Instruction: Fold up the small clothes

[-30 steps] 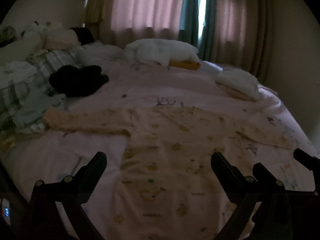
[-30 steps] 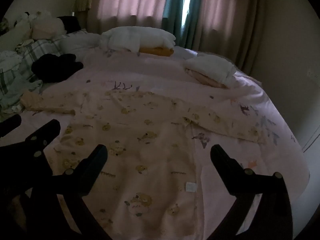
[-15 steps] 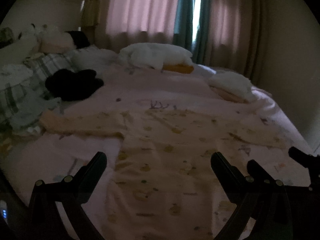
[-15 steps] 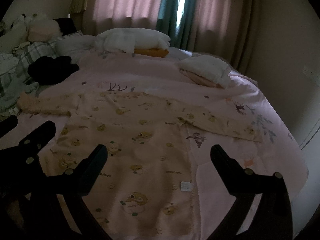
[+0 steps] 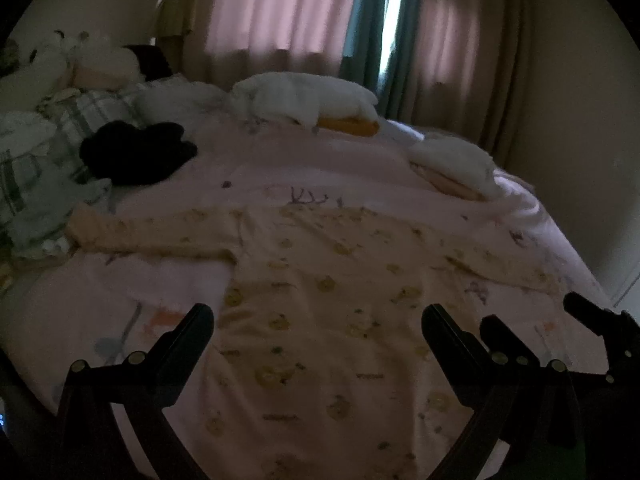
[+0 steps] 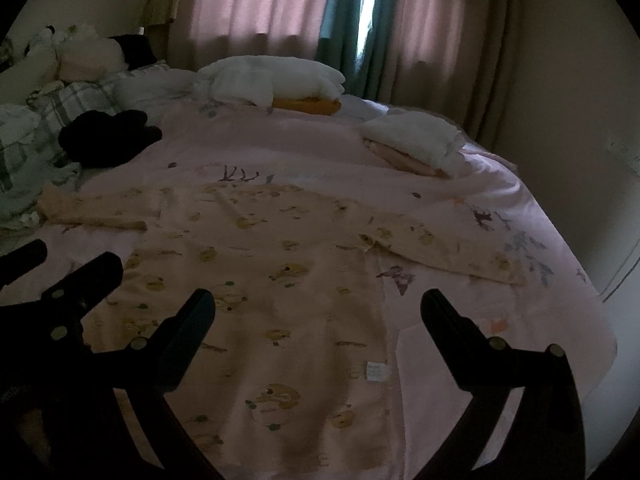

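Note:
A small pale yellow top with a chick print (image 5: 320, 292) lies flat on the pink bed cover, sleeves spread left and right; it also shows in the right wrist view (image 6: 256, 280). My left gripper (image 5: 318, 320) is open and empty above the garment's lower body. My right gripper (image 6: 318, 308) is open and empty above the garment's right lower edge, near a white label (image 6: 376, 370). The right gripper also shows at the right of the left wrist view (image 5: 560, 328), and the left gripper's fingers (image 6: 80, 280) show at the left of the right wrist view.
A black garment (image 5: 136, 152) lies at the back left by plaid bedding (image 5: 80, 120). A white pile on something orange (image 5: 308, 100) and a folded white stack (image 5: 452, 164) sit at the back. Curtains (image 5: 280, 12) hang behind. The bed edge (image 6: 600, 336) drops at the right.
Both grippers have drawn back slightly and tilted up, so the garment sits lower and farther in both views. Both stay open. The garment has not moved.

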A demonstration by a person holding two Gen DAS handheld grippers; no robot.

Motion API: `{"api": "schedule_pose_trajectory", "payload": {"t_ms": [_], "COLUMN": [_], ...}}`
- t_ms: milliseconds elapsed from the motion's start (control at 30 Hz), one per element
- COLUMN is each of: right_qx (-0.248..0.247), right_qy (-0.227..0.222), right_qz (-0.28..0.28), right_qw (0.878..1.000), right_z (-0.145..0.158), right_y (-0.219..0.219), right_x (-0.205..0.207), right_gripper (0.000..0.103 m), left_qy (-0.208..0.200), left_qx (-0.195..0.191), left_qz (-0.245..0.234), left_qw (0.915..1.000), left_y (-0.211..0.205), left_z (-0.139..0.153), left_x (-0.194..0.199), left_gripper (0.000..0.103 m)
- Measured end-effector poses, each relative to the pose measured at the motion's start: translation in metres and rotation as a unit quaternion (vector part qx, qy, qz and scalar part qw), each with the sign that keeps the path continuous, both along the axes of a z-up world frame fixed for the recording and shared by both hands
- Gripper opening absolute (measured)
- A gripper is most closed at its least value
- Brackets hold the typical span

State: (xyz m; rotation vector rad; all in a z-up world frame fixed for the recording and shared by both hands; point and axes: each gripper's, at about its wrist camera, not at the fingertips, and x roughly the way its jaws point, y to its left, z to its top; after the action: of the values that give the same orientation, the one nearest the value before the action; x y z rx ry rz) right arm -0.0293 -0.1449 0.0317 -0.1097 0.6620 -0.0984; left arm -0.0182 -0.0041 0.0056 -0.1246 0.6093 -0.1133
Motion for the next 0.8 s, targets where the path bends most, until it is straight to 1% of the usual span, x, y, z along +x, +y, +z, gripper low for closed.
{"api": "schedule_pose_trajectory", "payload": {"t_ms": [133, 233, 367, 500, 700, 800], "right_qx": [-0.005, 0.005, 0.003, 0.013, 0.015, 0.022], "right_qy": [0.003, 0.006, 0.007, 0.012, 0.018, 0.022], "right_qz": [0.000, 0.002, 0.002, 0.002, 0.006, 0.007], "right_qw": [1.000, 1.000, 1.000, 1.000, 1.000, 0.999], "right_z": [-0.002, -0.004, -0.007, -0.009, -0.011, -0.013], "right_y": [0.001, 0.000, 0.001, 0.001, 0.002, 0.002], "right_x": [0.001, -0.001, -0.002, -0.003, -0.002, -0.002], "right_gripper": [0.103, 0.103, 0.103, 0.103, 0.103, 0.103], "left_qy": [0.014, 0.012, 0.017, 0.023, 0.022, 0.022], "left_qx": [0.005, 0.004, 0.019, 0.013, 0.025, 0.020], "left_qz": [-0.003, -0.002, 0.003, 0.002, 0.004, 0.002], "left_qw": [0.9999, 0.9999, 0.9997, 0.9997, 0.9994, 0.9996], "left_y": [-0.005, -0.004, -0.008, -0.007, -0.007, -0.007], "left_z": [-0.003, -0.003, -0.004, -0.004, -0.005, -0.005], "left_x": [0.004, 0.003, 0.003, 0.003, 0.003, 0.002], "left_gripper": [0.103, 0.103, 0.103, 0.103, 0.103, 0.103]}}
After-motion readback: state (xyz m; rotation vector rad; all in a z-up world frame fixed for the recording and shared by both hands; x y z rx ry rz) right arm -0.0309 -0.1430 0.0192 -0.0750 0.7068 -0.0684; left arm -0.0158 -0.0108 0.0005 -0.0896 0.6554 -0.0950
